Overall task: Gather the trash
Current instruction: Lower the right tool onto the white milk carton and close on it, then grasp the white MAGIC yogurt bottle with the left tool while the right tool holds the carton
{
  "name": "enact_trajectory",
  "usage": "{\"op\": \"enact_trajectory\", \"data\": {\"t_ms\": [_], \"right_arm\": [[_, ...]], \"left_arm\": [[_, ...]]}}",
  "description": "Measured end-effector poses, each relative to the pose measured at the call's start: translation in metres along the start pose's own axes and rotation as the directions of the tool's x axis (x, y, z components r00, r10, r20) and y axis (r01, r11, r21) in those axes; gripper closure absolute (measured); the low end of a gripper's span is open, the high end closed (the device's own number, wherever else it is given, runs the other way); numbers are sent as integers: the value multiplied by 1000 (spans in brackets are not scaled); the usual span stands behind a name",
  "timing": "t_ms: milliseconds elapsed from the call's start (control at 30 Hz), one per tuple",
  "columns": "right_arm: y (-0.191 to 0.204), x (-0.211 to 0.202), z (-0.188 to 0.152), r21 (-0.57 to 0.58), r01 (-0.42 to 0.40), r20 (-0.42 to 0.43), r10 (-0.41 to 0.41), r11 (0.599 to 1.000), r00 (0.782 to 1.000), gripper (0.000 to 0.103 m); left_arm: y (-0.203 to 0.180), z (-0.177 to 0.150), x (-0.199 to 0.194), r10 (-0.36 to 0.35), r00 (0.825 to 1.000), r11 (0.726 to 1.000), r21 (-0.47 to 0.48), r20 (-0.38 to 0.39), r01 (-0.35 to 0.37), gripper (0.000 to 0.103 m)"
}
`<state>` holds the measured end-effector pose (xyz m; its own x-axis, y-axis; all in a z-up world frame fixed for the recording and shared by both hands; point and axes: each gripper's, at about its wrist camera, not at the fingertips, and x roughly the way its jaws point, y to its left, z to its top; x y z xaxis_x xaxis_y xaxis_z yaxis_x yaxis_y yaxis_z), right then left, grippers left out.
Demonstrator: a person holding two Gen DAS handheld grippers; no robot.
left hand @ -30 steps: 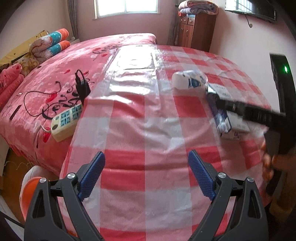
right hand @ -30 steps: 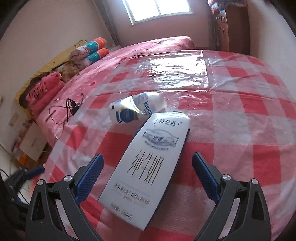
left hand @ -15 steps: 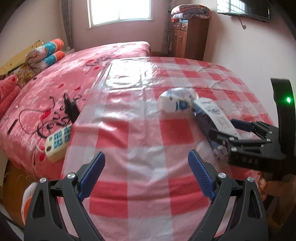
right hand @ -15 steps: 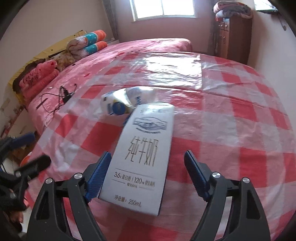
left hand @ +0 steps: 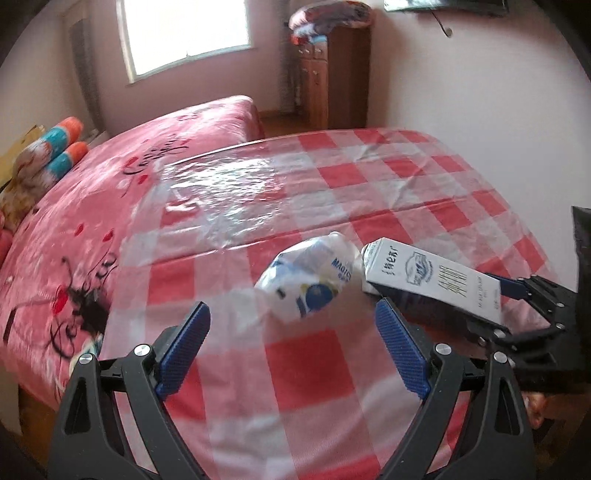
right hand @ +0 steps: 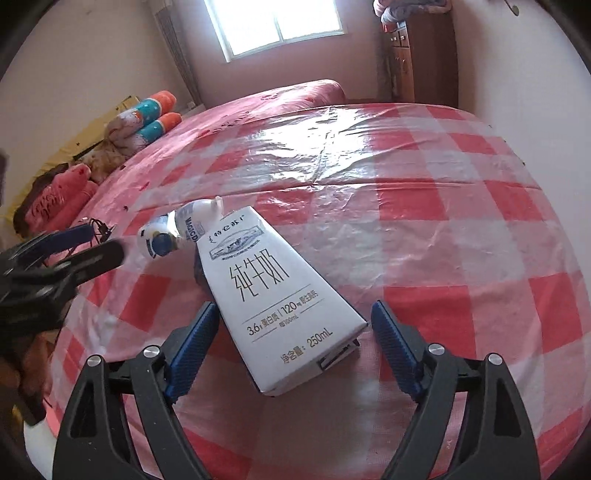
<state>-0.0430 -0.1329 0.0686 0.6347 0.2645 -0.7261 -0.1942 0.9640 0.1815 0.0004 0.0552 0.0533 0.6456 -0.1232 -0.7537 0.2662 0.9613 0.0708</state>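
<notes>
Lying flat on the glossy red-and-white checked plastic sheet [right hand: 424, 192], rectangular white milk carton [right hand: 275, 299] between wide right tongs [right hand: 291, 341] just reopening, crumpled white wrapper [left hand: 314, 277] touching its far end, left tongs [left hand: 291, 350] wide, empty, pink bedspread [left hand: 92, 192], wooden cabinet [left hand: 332, 74], window [right hand: 277, 22].

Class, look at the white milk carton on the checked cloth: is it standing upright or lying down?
Lying down. The milk carton rests lengthwise on the checked cloth, its printed front face upward, its top end toward the crumpled wrapper.

A white milk carton [right hand: 273, 295] with black lettering and a white-and-blue crumpled wrapper [left hand: 314, 277] lie on a red-and-white checked plastic sheet [right hand: 424, 206] over a pink bedspread [left hand: 92, 192].
</notes>
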Motion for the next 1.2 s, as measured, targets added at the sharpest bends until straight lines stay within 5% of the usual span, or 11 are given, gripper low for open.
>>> {"op": "enact_trajectory", "data": {"t_ms": [433,733,967,1200], "right_arm": [[2,1,3,-9,-41,-8,41,999,999,8],[12,9,7,-69,-4,-30,2,998,1000,6],[13,19,16,-86,11,-37,-14,996,999,6],[16,24,21,-101,29,-42,-33,995,999,6]], "left_arm": [[-8,23,59,-73,991,986,141,-114,89,12],[4,22,80,-80,986,993,78,-149,93,12],[2,23,82,-99,986,993,48,-131,106,31],[0,18,77,-71,991,997,15,-110,73,32]]}}
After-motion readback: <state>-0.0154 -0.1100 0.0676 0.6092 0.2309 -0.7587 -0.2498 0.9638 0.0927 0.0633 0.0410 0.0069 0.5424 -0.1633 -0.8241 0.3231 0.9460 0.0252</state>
